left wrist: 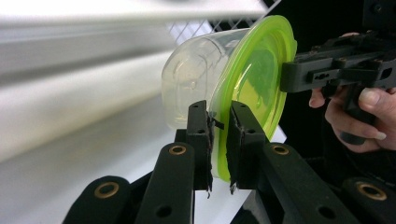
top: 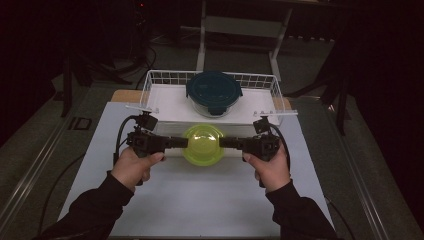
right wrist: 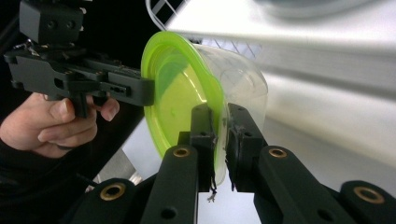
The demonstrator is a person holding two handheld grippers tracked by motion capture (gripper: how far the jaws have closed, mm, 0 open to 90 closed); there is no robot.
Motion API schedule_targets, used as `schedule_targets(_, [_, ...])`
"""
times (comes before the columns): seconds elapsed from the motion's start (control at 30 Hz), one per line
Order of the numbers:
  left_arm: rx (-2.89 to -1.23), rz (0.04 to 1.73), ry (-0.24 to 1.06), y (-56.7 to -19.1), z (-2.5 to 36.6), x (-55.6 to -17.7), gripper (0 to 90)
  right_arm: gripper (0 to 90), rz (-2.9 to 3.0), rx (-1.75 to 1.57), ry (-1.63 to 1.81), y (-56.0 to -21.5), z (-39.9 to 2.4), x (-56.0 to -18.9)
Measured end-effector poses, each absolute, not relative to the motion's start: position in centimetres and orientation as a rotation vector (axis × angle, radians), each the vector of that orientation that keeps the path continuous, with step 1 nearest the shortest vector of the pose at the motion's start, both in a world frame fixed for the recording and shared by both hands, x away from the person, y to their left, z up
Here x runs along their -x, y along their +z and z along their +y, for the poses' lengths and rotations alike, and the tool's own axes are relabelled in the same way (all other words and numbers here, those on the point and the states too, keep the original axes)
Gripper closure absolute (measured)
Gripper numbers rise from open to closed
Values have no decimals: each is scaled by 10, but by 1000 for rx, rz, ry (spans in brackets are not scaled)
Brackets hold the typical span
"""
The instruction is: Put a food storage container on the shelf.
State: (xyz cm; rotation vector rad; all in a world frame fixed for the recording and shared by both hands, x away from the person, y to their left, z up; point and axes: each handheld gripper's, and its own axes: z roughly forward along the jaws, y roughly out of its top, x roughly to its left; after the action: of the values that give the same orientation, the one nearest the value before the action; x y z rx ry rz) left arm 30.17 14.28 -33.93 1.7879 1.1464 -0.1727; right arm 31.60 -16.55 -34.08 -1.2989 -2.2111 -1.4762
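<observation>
I have the green-lidded clear container (top: 202, 145) pinched from both sides. Left gripper (top: 186, 142) is clamped on the lid's rim at its left edge; right gripper (top: 221, 143) is clamped on the rim opposite. Container sits between the two, above the white table (top: 200, 200), just in front of the wire basket (top: 150, 82) holding a dark-lidded glass container (top: 214, 90).

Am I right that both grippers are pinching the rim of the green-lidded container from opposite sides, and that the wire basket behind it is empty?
Not quite: the wire basket is not empty. The high view shows a glass container with a dark blue lid sitting inside it. The rest holds: the left gripper and right gripper are each clamped on the rim of the green-lidded container from opposite sides.
</observation>
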Motion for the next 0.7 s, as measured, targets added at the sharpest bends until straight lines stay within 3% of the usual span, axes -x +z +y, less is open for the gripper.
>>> schedule_targets(0.7, [-1768,1094,-49,-251,140,-339,798,820,-2235,1282,-1617,-255,-165,-351])
